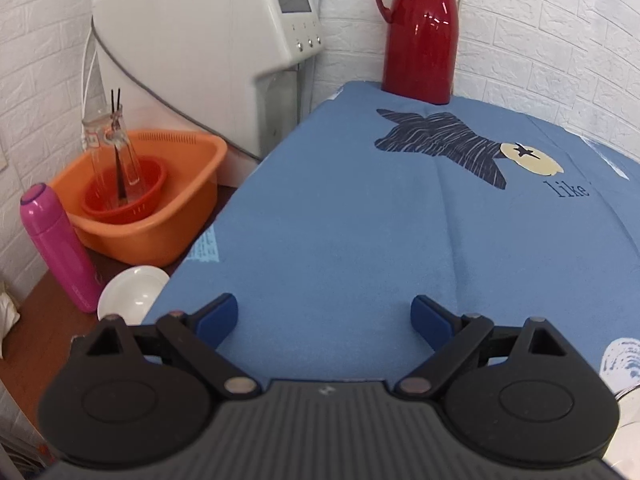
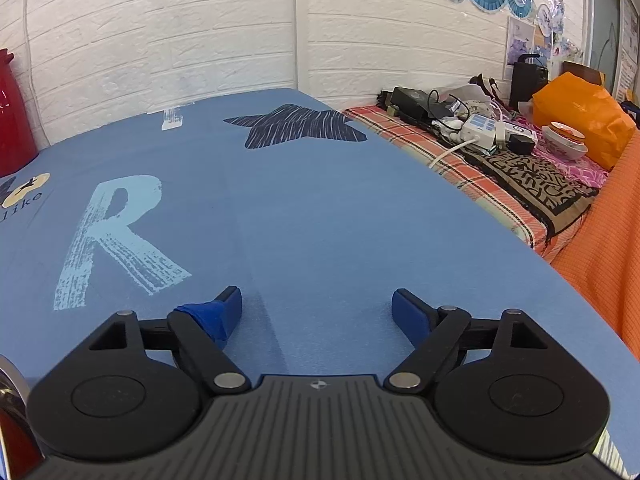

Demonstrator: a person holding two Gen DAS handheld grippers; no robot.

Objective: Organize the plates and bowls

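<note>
White bowl [image 1: 134, 294] left of spread left tongs [image 1: 325, 317], apart

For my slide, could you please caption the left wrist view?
Open left gripper hovers over blue cloth; white bowl and orange basin sit left.

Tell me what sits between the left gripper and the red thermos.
Only bare blue tablecloth with a dark star print lies between the open left gripper and the red thermos, per the left wrist view.
</note>
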